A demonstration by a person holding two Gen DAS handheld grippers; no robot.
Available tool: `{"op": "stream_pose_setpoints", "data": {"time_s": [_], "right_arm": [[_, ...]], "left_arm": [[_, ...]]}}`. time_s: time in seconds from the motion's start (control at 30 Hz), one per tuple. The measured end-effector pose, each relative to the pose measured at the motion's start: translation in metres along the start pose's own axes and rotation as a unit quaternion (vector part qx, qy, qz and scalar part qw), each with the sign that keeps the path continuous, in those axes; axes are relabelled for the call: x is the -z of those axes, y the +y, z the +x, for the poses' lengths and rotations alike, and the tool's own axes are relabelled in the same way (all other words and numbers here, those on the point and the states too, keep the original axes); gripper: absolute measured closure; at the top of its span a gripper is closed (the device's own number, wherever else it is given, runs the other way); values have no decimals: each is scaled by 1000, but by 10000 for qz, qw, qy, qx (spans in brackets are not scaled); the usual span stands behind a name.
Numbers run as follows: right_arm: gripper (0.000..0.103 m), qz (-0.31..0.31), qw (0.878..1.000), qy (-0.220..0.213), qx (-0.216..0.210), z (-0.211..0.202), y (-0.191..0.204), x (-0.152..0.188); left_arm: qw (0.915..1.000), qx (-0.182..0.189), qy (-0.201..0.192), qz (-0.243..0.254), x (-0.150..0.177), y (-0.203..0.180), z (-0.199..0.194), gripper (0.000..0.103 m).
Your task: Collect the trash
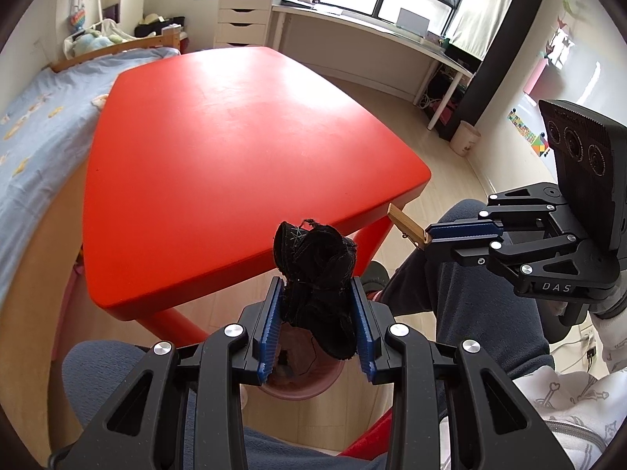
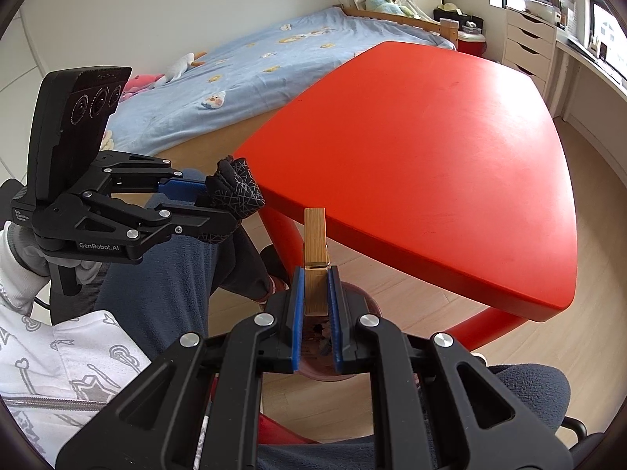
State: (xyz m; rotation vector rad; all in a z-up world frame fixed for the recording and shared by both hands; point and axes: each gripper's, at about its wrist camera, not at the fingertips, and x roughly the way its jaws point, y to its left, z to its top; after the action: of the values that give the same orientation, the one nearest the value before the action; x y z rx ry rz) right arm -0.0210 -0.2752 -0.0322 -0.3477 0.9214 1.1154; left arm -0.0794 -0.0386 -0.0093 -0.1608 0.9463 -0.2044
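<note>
My left gripper (image 1: pixel 316 293) is shut on a crumpled black cloth (image 1: pixel 313 270), held off the near edge of the red table (image 1: pixel 235 137), above a pink bin (image 1: pixel 301 384) on the floor. The cloth also shows in the right wrist view (image 2: pixel 235 192), in the left gripper (image 2: pixel 203 203). My right gripper (image 2: pixel 315 274) is shut on a wooden clothespin (image 2: pixel 315 246), which sticks upward; a pink bin (image 2: pixel 317 372) lies below it. In the left wrist view the right gripper (image 1: pixel 431 241) holds the clothespin (image 1: pixel 407 227) beside the table's corner.
The person's legs in blue trousers (image 1: pixel 470 293) sit under both grippers. A bed with a blue sheet (image 2: pixel 250 66) lies left of the table. A white desk (image 1: pixel 372 35), a drawer unit (image 1: pixel 243 19) and a small white bin (image 1: pixel 464 137) stand beyond.
</note>
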Motion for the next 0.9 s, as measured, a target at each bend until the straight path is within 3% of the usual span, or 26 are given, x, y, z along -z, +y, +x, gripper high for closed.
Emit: {"op": "stream_pose_setpoints", "data": {"time_s": [0.13, 0.17, 0.2, 0.23, 0.27, 0.33, 0.4, 0.53, 0.9], "right_arm": [[91, 36, 9999, 3, -102, 0, -3, 1], [91, 56, 9999, 4, -91, 1, -5, 1], [83, 64, 9999, 13, -78, 1, -6, 1], [73, 80, 10000, 18, -42, 1, -7, 1], [44, 120, 9999, 0, 5, 1, -10, 1], [21, 253, 9996, -72, 49, -2, -14, 2], [8, 344, 9993, -98, 124, -3, -19, 2], [3, 540, 9983, -87, 175, -2, -25, 5], [3, 689, 9973, -40, 256, -1, -28, 2]], "left_arm": [[10000, 63, 27, 21, 0, -1, 0, 67], [10000, 78, 25, 6, 0, -1, 1, 62], [10000, 81, 30, -6, -1, -1, 2, 56], [10000, 61, 10, -22, -1, 0, 2, 39], [10000, 9, -45, -76, -1, 2, 2, 23], [9999, -26, -81, -140, -1, 5, 1, 16], [9997, -105, -87, -181, -1, 7, 1, 12], [9996, -134, -45, -254, 1, 11, 2, 8], [9993, -115, -47, -356, 0, 17, 2, 8]]}}
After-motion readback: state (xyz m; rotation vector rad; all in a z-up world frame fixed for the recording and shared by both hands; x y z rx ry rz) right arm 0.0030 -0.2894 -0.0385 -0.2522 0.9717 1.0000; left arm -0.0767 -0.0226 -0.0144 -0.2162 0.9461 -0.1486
